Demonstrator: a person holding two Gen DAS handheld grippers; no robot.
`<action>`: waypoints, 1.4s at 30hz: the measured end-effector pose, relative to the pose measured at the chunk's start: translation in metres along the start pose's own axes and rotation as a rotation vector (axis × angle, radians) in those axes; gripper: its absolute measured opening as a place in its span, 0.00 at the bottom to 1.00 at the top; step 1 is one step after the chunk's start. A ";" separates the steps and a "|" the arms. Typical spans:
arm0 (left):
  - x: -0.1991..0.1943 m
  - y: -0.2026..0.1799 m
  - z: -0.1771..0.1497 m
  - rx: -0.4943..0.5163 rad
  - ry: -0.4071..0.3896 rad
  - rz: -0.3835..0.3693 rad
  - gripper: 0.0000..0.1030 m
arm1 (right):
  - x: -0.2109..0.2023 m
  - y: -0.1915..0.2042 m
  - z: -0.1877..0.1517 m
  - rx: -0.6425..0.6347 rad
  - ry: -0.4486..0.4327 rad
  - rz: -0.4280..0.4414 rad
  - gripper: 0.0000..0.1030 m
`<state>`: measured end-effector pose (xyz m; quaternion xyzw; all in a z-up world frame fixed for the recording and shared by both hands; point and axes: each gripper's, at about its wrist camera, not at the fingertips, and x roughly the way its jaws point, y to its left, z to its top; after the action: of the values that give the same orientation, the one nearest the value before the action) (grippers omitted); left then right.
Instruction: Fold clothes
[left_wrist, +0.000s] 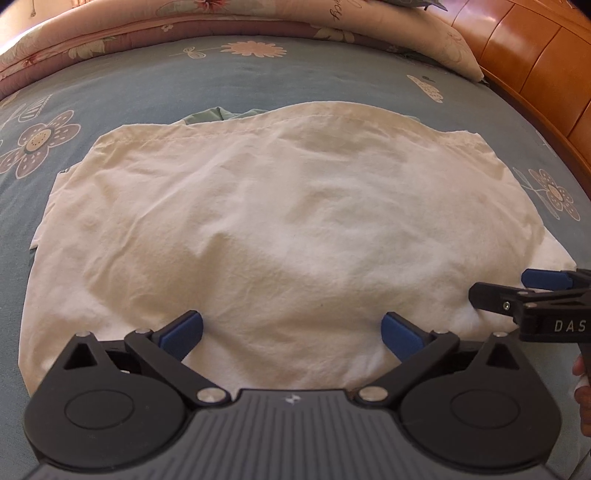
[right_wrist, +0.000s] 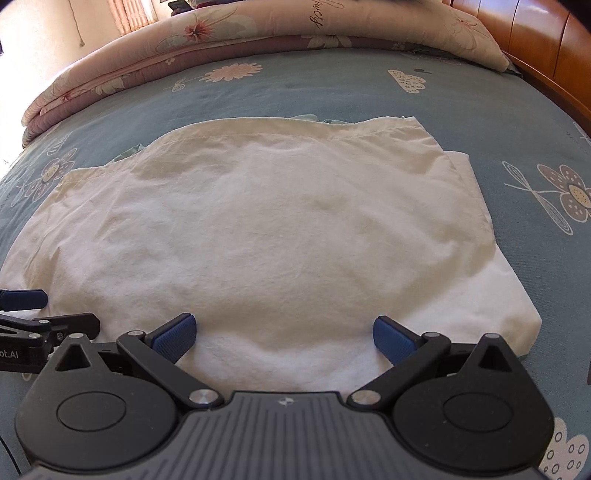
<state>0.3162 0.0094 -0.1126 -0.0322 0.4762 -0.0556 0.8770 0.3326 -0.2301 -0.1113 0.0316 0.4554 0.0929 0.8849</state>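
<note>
left wrist view: white garment (left_wrist: 288, 229), lying flat on the bed (left_wrist: 258, 77), a hemmed edge along its far side and a second white layer showing past its right and left margins, so it reads as doubled over at least once. pale green cloth (left_wrist: 218, 113) peeks out just beyond the garment's far edge. left gripper (left_wrist: 291, 334) sits over the garment's near edge, jaws wide apart, nothing between them, cloth rising in a low ridge there. right gripper (left_wrist: 517, 291) enters at the garment's near right corner, seen side-on; its jaws look apart. bare bedsheet lies open beyond the garment on the far side and to the left; rolled quilt (left_wrist: 184, 26) and wooden headboard (left_wrist: 535, 55) stand well beyond the garment.

right wrist view: same white garment (right_wrist: 266, 229), its right margin stepped, lower layer jutting out toward the near right corner. right gripper (right_wrist: 284, 338) over the near edge, jaws spread, holding nothing. left gripper (right_wrist: 48, 314) low at the garment's near left side. judgement: both tools side by side on one edge suits either taking it up for a further fold or having let it down from one; the pictures do not settle which. free sheet beyond the far hem would take a fold.
</note>
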 end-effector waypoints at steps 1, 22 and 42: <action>0.000 0.001 -0.001 -0.008 -0.007 -0.004 0.99 | 0.001 0.000 -0.001 0.002 -0.003 0.002 1.00; -0.035 0.022 -0.011 -0.064 -0.174 -0.072 0.99 | -0.010 0.006 -0.004 -0.015 -0.042 0.005 1.00; -0.065 0.158 -0.024 -0.384 -0.158 -0.244 0.99 | -0.049 0.136 -0.022 -0.359 -0.180 0.017 1.00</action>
<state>0.2717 0.1739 -0.0882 -0.2599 0.4004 -0.0667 0.8762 0.2684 -0.1064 -0.0655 -0.1147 0.3502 0.1766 0.9127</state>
